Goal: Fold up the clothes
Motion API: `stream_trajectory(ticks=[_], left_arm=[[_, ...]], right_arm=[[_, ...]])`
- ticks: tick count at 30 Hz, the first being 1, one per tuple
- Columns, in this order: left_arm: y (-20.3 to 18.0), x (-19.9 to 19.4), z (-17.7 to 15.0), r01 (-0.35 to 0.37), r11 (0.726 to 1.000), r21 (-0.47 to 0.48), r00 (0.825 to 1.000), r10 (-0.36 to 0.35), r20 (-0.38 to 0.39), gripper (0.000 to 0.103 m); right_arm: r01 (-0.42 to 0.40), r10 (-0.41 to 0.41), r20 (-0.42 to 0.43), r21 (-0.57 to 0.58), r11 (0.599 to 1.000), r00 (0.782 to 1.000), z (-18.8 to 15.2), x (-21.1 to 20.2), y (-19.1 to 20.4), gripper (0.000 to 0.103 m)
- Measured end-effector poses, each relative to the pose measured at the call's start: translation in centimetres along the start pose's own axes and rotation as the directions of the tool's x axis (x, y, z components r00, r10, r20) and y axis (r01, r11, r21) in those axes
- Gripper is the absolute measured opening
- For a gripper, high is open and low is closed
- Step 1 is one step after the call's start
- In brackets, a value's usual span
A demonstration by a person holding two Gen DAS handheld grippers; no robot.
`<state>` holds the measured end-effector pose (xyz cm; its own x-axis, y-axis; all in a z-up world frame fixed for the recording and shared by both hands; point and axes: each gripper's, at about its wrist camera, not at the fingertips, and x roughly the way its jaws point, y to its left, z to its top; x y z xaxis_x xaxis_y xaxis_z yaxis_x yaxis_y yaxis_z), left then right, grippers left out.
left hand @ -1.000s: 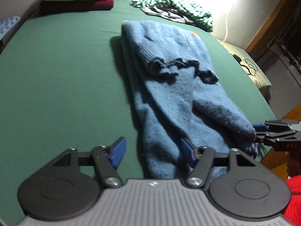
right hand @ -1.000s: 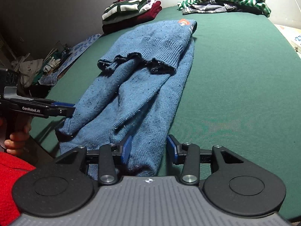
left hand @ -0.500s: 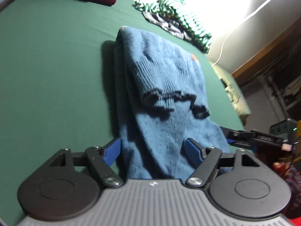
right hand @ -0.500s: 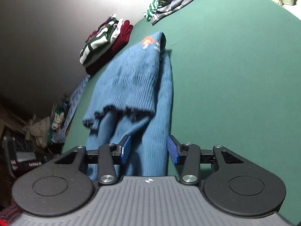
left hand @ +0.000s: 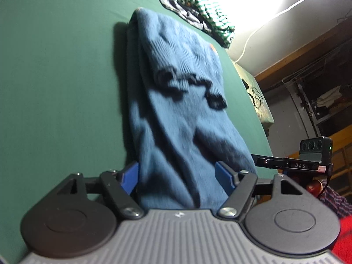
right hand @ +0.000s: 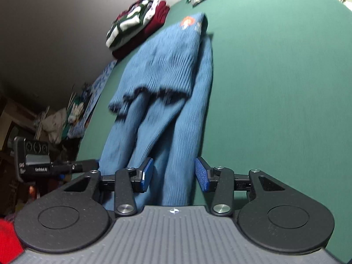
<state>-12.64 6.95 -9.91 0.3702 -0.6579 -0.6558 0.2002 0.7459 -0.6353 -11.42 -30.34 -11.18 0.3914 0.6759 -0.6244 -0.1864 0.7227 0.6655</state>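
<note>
- Closest in: the left gripper (left hand: 177,179) has the near hem of the blue sweater (left hand: 176,101) sitting between its blue pads (left hand: 129,177). Its jaws are closing in on the knit, and the fabric fills the gap from pad to pad. The frame's pretty smeared, so I honestly can't swear the pads are biting yet.
- The right gripper (right hand: 173,173) is at the same hem, over toward the sweater's other edge. Its jaws sit part-way apart, with a fold of sweater running up between them. There's green cloth showing between the fabric and the right-hand pad (right hand: 201,173), so it looks loose rather than pinched.
- Each gripper shows up in the other's view, just off the sweater's side edge: the right one at the right of the left wrist view, the left one (right hand: 88,165) at the left of the right wrist view.
- The sweater lies lengthwise on the green table (right hand: 286,88), running away from both cameras. It's folded narrow, with a dark-edged cuffed layer lying across its middle and an orange patch (right hand: 187,22) near the far end.
- Past that, a stack of folded clothes (right hand: 136,24) sits at the far left.
- A green-and-white striped pile (left hand: 198,11) lies at the far edge.
</note>
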Motion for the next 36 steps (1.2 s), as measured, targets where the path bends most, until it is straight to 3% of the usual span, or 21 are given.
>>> stream_trajectory(ticks=[4,8,11,12,16,22,26,31,36], left_arm=[[0.0,-0.5,-0.9,0.004,1.000,-0.030,1.000,-0.004,-0.012,0.071],[0.2,-0.4,-1.0,0.015,0.999,-0.042,1.000,-0.016,-0.015,0.069],[0.2,-0.4,-0.9,0.027,0.999,-0.041,0.999,-0.028,-0.021,0.080],[0.3,-0.4,-0.9,0.031,0.999,-0.041,0.999,-0.032,-0.023,0.079],[-0.1,-0.5,-1.2,0.004,1.000,-0.008,1.000,-0.004,-0.029,0.066],[0.9,-0.8,-1.4,0.007,0.998,-0.067,0.999,-0.010,-0.052,0.044],[0.6,-0.6,-1.6,-0.027,0.999,-0.043,0.998,0.024,-0.059,0.021],[-0.1,-1.1,-1.5,-0.059,0.998,-0.019,0.996,0.058,-0.068,0.017],[-0.6,-2.3,-0.5,-0.026,0.998,-0.050,0.999,0.024,-0.046,0.016]], right_arm=[[-0.005,0.005,-0.031,0.021,1.000,0.999,-1.6,-0.4,0.4,0.043],[-0.011,0.013,-0.059,0.031,0.999,0.998,-2.5,-0.5,0.7,0.033],[-0.017,0.020,-0.055,0.045,0.999,0.998,-2.7,-0.5,0.4,0.026],[-0.017,0.020,-0.055,0.051,0.999,0.998,-2.8,-0.5,0.3,0.026],[-0.014,0.017,-0.061,0.044,0.999,0.998,-3.1,-0.6,0.5,0.026],[-0.017,0.021,-0.063,0.060,0.998,0.998,-3.1,-0.6,0.3,0.026],[-0.019,0.024,-0.067,0.071,0.997,0.997,-2.9,-0.4,0.2,0.022],[-0.028,0.039,-0.086,0.123,0.992,0.996,-2.4,-0.6,-0.2,0.019],[-0.103,0.113,-0.047,0.181,0.978,0.992,-1.8,-1.4,-0.2,0.018]])
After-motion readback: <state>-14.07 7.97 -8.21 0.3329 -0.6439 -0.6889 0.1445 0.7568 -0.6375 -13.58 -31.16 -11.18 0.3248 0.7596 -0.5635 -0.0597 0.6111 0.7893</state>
